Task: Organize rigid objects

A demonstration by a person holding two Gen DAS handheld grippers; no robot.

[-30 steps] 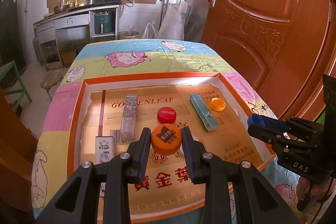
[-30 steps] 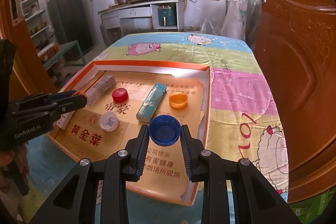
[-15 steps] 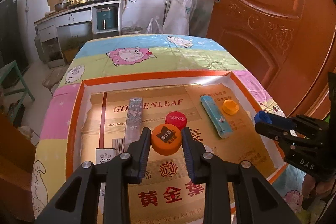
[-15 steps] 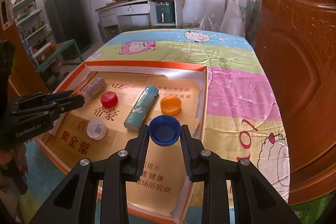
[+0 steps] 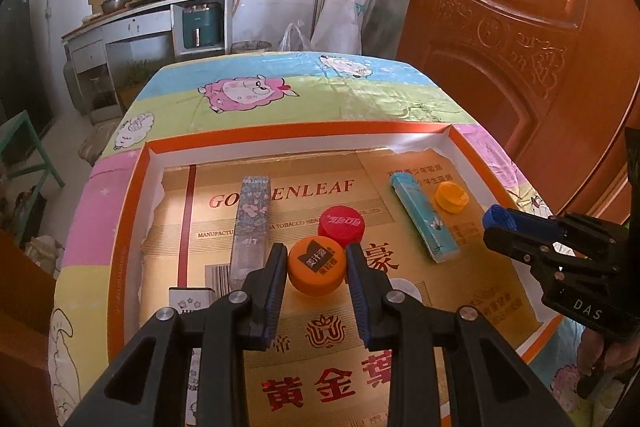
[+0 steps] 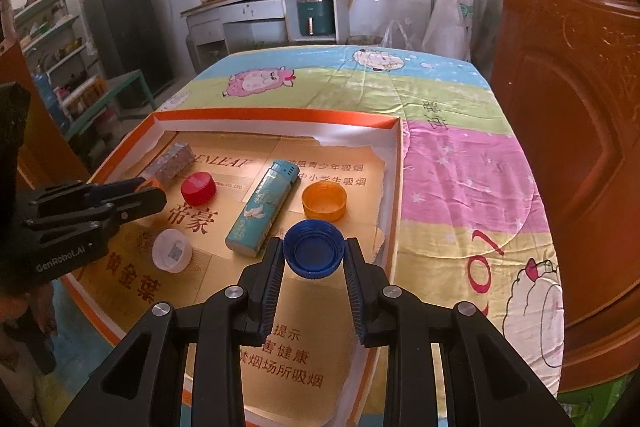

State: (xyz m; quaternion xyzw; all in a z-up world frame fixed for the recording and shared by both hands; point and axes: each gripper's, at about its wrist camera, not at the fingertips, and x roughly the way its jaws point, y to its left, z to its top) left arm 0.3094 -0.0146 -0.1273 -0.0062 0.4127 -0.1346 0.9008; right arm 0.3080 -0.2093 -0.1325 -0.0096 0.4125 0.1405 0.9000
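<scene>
My left gripper (image 5: 316, 269) is shut on an orange bottle cap (image 5: 317, 265) and holds it above the orange-rimmed tray (image 5: 120, 227). My right gripper (image 6: 314, 255) is shut on a blue bottle cap (image 6: 314, 249), open side up, over the tray's right part (image 6: 396, 163). In the tray lie a red cap (image 5: 341, 226) (image 6: 198, 189), a light-blue lighter (image 5: 424, 217) (image 6: 262, 205), a yellow-orange cap (image 5: 452, 197) (image 6: 324, 201), a floral stick-shaped box (image 5: 251, 223) (image 6: 170, 163) and a white cap (image 6: 173, 255).
The tray sits on a table with a cartoon-sheep cloth (image 5: 280, 95). A brown wooden door (image 5: 520, 47) stands close on the right. A small printed card (image 5: 188, 301) lies at the tray's near left. A kitchen counter (image 6: 260, 7) is at the back.
Both grippers have moved forward over the tray, each still holding its cap. The tray objects look nearer; none of them has shifted.
</scene>
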